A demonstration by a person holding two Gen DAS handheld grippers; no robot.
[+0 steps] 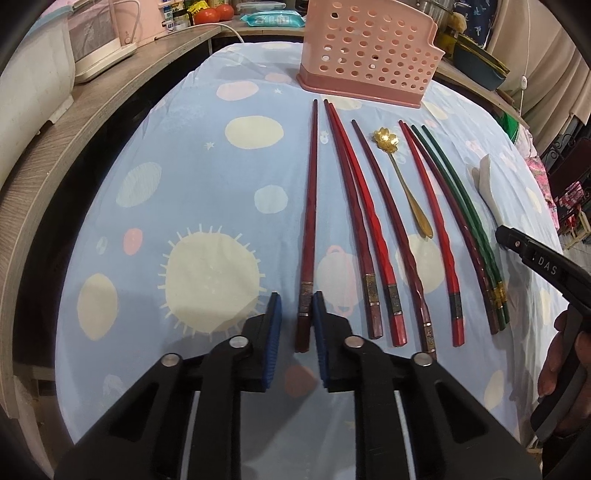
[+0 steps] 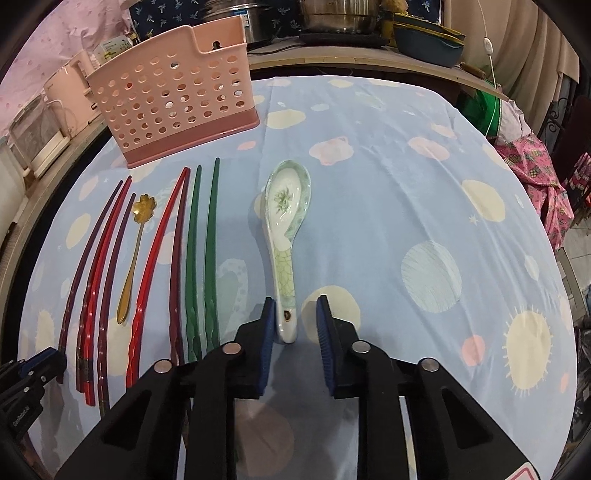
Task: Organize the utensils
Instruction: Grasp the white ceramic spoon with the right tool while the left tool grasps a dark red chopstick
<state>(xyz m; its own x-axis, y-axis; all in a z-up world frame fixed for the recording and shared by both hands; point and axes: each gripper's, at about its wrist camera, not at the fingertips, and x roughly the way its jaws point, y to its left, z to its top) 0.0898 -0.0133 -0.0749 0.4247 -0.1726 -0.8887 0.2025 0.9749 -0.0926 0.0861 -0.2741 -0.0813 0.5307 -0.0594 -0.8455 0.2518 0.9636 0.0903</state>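
Observation:
Several red, dark red and green chopsticks lie side by side on the blue tablecloth (image 1: 184, 184). My left gripper (image 1: 296, 295) stands over the near end of the leftmost dark red chopstick (image 1: 309, 206). That chopstick lies between the jaws beside the right pad, with a gap to the left pad. A gold flower spoon (image 1: 400, 177) rests among the chopsticks. My right gripper (image 2: 295, 301) straddles the handle of the white and green ceramic spoon (image 2: 288, 206). The handle is against the left pad and clear of the right one. A pink perforated holder (image 1: 369, 51) stands upright behind the row.
A wooden counter (image 1: 74, 122) with white appliances runs along the left. Pots (image 2: 340, 14) and a dark dish stand on the shelf behind the table. Pink patterned cloth (image 2: 532, 177) hangs off the right edge. The tablecloth (image 2: 424, 166) is bare to the right of the ceramic spoon.

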